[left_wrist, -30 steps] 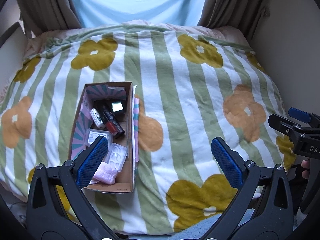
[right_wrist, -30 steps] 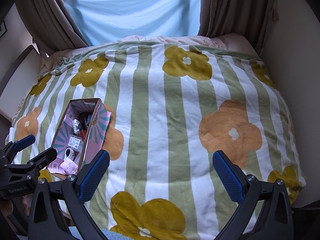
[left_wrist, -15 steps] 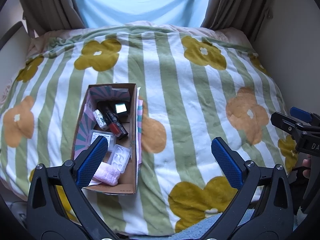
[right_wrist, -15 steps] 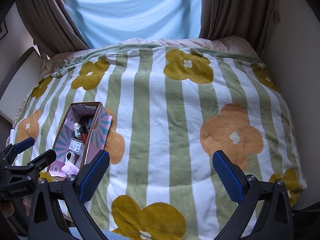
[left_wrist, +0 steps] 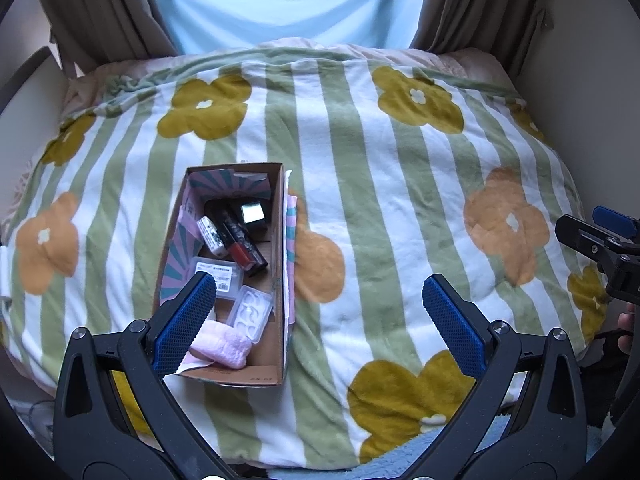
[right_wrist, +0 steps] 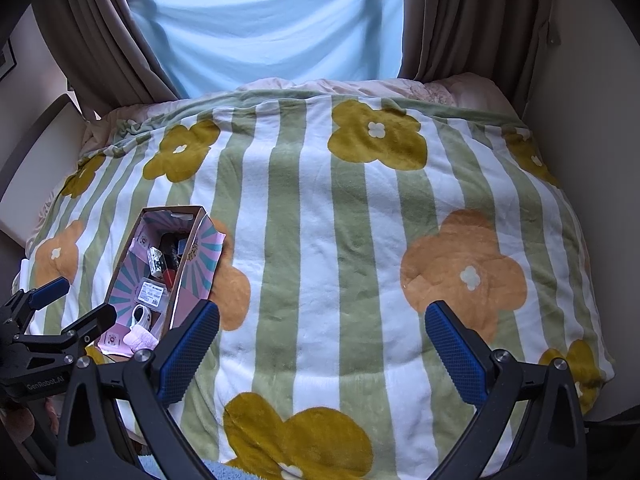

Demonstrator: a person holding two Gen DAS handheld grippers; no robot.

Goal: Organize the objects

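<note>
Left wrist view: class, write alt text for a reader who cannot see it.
An open cardboard box of small cosmetics, clear plastic cases and a folded pink cloth sits on a bed's green-striped flowered blanket. The left gripper hangs above, its blue-padded jaws wide open and empty. The right gripper shows at the right edge.

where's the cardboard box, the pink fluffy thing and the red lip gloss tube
cardboard box (left_wrist: 276,216), left wrist view, on its right wall
pink fluffy thing (left_wrist: 224,346), left wrist view, on its middle
red lip gloss tube (left_wrist: 240,249), left wrist view, on its red part
</note>
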